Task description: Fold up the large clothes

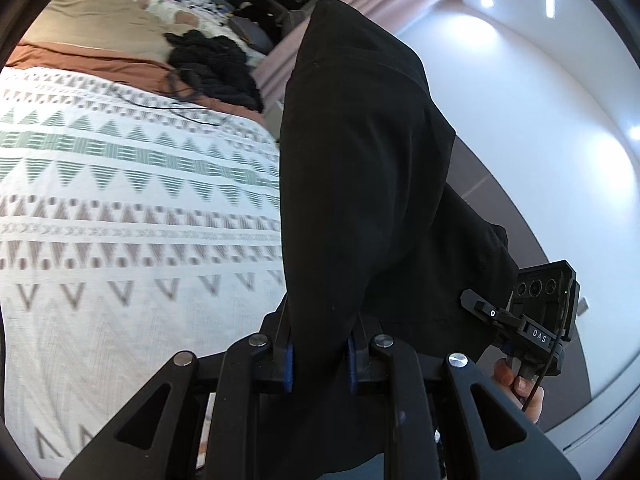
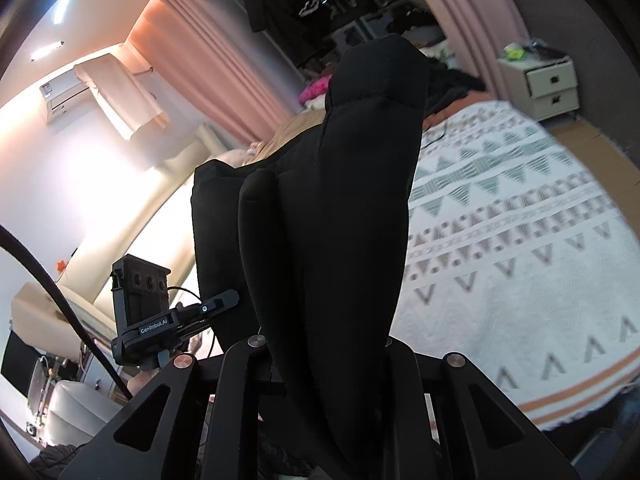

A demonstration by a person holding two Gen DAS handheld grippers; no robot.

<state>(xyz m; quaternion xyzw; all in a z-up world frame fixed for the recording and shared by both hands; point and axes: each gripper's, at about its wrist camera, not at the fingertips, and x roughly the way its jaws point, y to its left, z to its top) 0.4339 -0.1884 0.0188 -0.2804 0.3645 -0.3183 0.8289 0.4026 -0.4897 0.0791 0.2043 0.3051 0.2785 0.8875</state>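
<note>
Patterned bedspread (image 1: pixel 120 200) lies below while both tongs, left (image 1: pixel 320 360) and right (image 2: pixel 328 364), clench the black garment (image 1: pixel 360 180) aloft; thick bunched fabric could slip free or land crooked.

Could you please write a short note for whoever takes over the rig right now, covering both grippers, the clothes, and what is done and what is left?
Left gripper: shut on the black garment, which rises between its blue pads.
Right gripper: shut on the same black garment, bunched in thick vertical folds.
The garment hangs in the air between the two grippers, off the patterned bedspread.
A second dark pile of clothes lies further up the bed, untouched.
Done: garment picked up with both grippers.
Left: lay it flat on the bedspread and fold it; no neat fold shows yet. Then probably the dark pile.
</note>
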